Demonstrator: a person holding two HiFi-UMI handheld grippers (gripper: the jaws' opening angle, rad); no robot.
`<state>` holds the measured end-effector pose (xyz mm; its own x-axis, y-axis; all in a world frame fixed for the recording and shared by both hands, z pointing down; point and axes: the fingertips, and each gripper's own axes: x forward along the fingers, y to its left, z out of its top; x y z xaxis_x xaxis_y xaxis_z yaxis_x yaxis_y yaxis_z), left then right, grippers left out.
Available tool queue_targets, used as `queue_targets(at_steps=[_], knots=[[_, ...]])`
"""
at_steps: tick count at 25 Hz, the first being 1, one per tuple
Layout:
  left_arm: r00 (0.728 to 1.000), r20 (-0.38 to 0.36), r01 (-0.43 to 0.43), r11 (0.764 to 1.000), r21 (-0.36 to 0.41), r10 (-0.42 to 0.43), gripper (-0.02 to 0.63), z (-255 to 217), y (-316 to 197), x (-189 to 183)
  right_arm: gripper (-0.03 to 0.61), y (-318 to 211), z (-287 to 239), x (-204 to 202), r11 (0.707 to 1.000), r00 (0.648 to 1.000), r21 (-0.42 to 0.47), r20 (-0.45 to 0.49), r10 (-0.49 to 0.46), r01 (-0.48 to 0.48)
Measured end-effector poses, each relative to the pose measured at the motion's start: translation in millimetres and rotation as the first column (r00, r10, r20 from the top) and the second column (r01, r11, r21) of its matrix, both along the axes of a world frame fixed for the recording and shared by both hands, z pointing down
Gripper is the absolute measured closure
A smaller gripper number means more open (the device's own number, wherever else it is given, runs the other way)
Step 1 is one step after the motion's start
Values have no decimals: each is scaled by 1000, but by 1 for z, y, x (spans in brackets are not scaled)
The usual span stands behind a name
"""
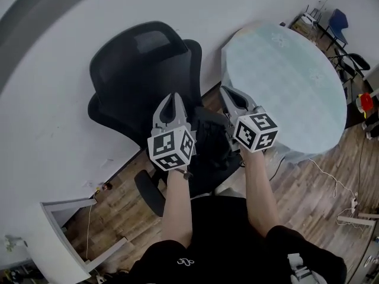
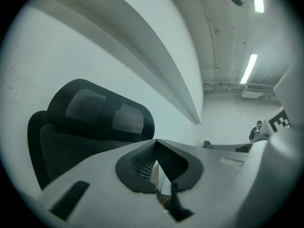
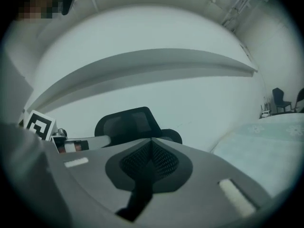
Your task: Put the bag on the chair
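A black mesh-backed office chair [image 1: 142, 70] stands against the white wall. Both grippers are held over its seat, jaws pointing up and away. A black bag [image 1: 213, 149] hangs between and below them, dark against the dark seat, so I cannot tell whether it touches the seat. My left gripper [image 1: 172, 99] is shut, and in the left gripper view a black strap [image 2: 176, 205] comes out from between its closed jaws [image 2: 156, 141]. My right gripper [image 1: 228, 93] is shut too, and a black strap [image 3: 137, 198] trails down from its closed jaws [image 3: 151, 140].
A round table with a pale blue cover [image 1: 290, 81] stands just right of the chair. A white cabinet [image 1: 65, 218] sits at the lower left by the wall. Cables [image 1: 331, 182] run over the wooden floor at right, and other chairs [image 1: 340, 25] stand far back.
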<state>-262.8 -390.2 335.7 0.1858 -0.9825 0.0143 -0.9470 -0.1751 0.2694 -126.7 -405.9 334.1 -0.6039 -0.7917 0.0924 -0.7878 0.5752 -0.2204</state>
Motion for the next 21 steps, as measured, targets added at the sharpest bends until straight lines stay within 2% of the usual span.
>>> queue_targets(at_steps=[4, 8, 11, 21], knots=[[999, 40, -20, 1000, 7, 20, 617, 2, -1, 6, 571, 0, 5, 2, 1000, 998, 13, -66, 19, -18], [997, 65, -40, 999, 6, 39, 617, 6, -6, 7, 571, -6, 11, 11, 998, 998, -19, -18, 53, -53], [996, 66, -55, 998, 9, 55, 615, 7, -11, 10, 571, -9, 12, 19, 996, 995, -12, -49, 88, -89], [993, 81, -82, 997, -15, 82, 615, 23, -29, 17, 571, -16, 16, 31, 992, 991, 8, -39, 125, -124]])
